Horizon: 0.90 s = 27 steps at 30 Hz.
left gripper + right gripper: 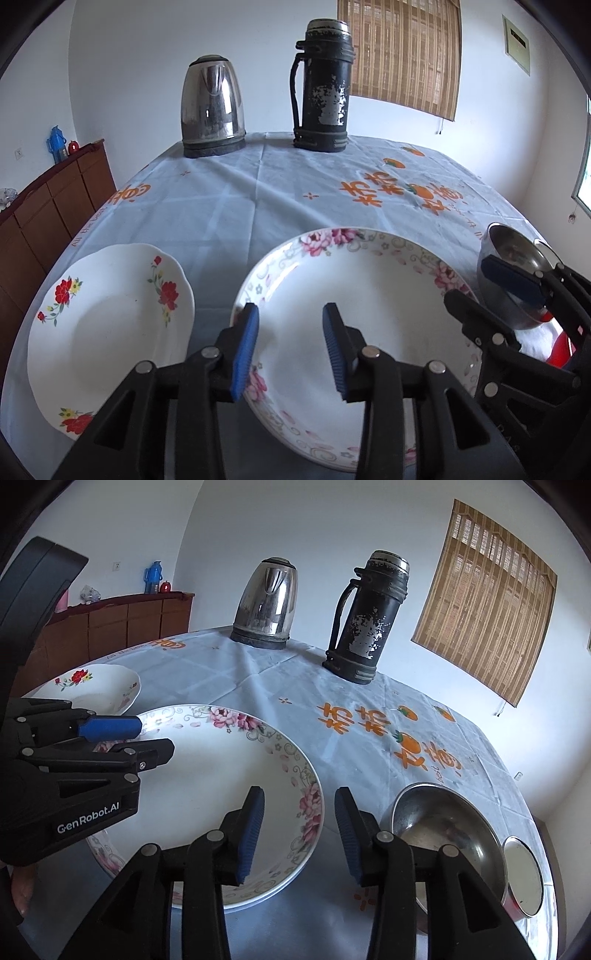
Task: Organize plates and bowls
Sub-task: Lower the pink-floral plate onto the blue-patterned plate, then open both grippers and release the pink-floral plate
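Nearest, the left gripper (pixel 290 345) hangs over the left part of a large pink-flowered plate (pixel 373 295), its blue pads (pixel 245 350) parted a little with nothing between them; the plate's left rim lies just under the gap. The right gripper (pixel 299 832) hovers at the same plate's right edge, its jaws likewise partly apart and holding nothing. One pad sits over the plate's rim, the other over the bare cloth between the plate and a steel bowl (pixel 447 834).

The steel bowl sits just right of the big plate, close to the right gripper's outer finger. Beside it, at the table's right edge, is a smaller shiny steel dish (pixel 522 875). Left of the big plate, just apart from it, lies a white scalloped plate with red flowers (pixel 110 325).

All rest on a pale blue tablecloth (pixel 229 192) printed with orange characters. Farther back, well apart from the dishes, stand a steel electric kettle (pixel 212 107) and a tall, worn black thermos (pixel 325 88). Behind them are a white wall, a bamboo blind (pixel 402 51) and, at left, a brown wooden cabinet (pixel 48 210).
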{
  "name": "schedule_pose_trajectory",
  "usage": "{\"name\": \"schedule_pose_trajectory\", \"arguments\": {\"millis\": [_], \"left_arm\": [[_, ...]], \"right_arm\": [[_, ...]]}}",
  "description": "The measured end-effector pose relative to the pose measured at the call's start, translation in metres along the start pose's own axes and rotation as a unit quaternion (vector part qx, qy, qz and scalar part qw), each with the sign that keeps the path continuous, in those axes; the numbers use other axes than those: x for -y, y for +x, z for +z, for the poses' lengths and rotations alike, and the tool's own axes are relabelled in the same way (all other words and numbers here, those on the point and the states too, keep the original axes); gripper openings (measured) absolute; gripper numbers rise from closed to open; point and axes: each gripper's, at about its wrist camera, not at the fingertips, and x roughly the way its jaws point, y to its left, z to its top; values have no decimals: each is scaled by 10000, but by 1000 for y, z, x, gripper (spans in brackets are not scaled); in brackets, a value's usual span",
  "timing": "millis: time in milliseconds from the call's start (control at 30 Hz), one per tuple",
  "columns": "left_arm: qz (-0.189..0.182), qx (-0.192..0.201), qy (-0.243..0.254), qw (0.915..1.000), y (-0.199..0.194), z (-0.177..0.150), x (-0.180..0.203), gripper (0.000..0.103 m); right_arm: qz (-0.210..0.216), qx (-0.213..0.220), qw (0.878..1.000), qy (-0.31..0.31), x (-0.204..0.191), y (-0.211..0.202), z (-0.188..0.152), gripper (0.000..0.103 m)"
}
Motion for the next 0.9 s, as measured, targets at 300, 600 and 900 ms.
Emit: {"name": "schedule_pose_trajectory", "arguments": {"millis": [300,600,900], "left_arm": [[-53,81,-28,9999,-3,1,0,45],[43,385,-263,9989,-15,5,-10,70],[229,338,-875,9953,-25,5,-50,70]], "right_arm": [[101,27,9999,90,3,-1,-1,43],[53,204,9996,200,8,-7,-1,43],[735,169,9954,589,7,-6,7,42]]}}
